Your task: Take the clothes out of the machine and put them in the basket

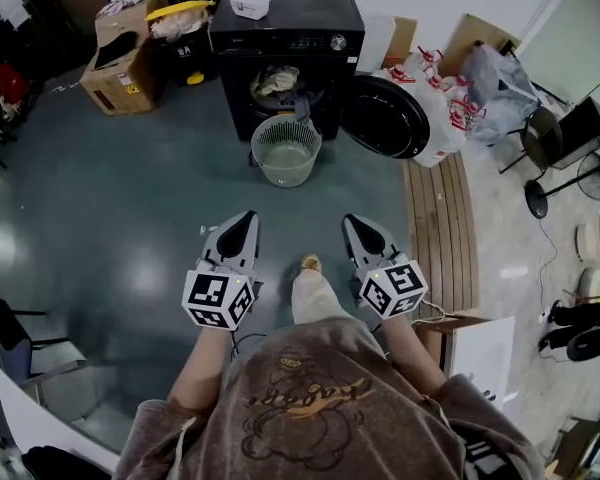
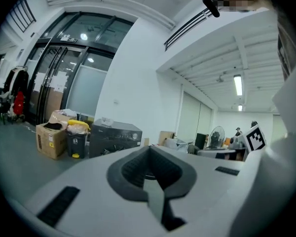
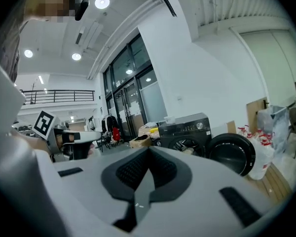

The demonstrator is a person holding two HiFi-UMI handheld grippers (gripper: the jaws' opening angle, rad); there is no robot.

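Here, clothes (image 1: 277, 80) lie in the machine (image 1: 302, 15), behind the basket (image 1: 285, 172).

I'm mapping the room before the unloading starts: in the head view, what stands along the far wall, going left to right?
cardboard box → bin with a yellow lid → black machine → open round door → white bags with red handles → grey plastic bag

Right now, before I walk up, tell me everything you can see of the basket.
The basket is round, pale, translucent-looking plastic with slatted walls, flaring toward the rim. It stands upright on the grey floor, close in front of the open black machine, left of its swung-open door. It looks empty.
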